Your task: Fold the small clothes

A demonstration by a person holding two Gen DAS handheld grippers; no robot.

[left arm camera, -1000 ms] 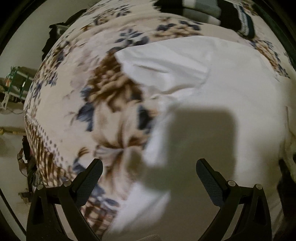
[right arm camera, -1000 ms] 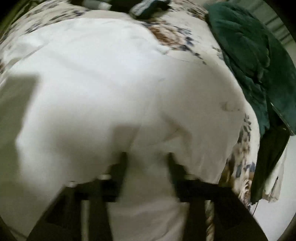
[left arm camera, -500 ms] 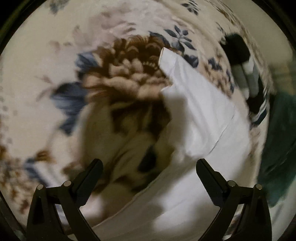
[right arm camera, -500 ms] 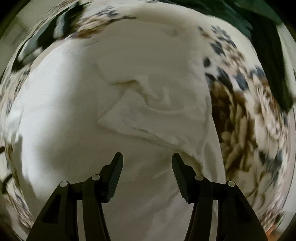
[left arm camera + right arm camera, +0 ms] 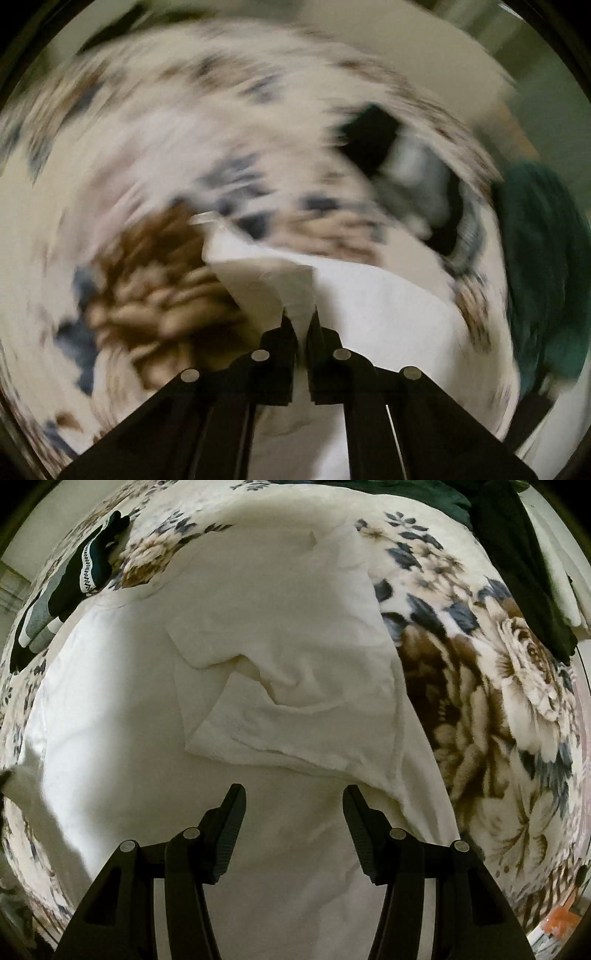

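Left claw [image 5: 300, 319], wide open a second ago, has snapped closed on the sleeve edge of the white T-shirt [image 5: 376, 306], lifting a pinched peak of cloth off the floral blanket [image 5: 155, 295]. Right claw [image 5: 293, 812] hangs half open and empty over the shirt's already folded right sleeve [image 5: 295, 716]. Judgement: grip secured, so the left sleeve fold can begin.

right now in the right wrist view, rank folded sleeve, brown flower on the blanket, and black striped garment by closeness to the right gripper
From the right gripper:
1. Folded sleeve of the white shirt, just ahead of the fingertips.
2. Brown flower, off to the right.
3. Black striped garment, far upper left.
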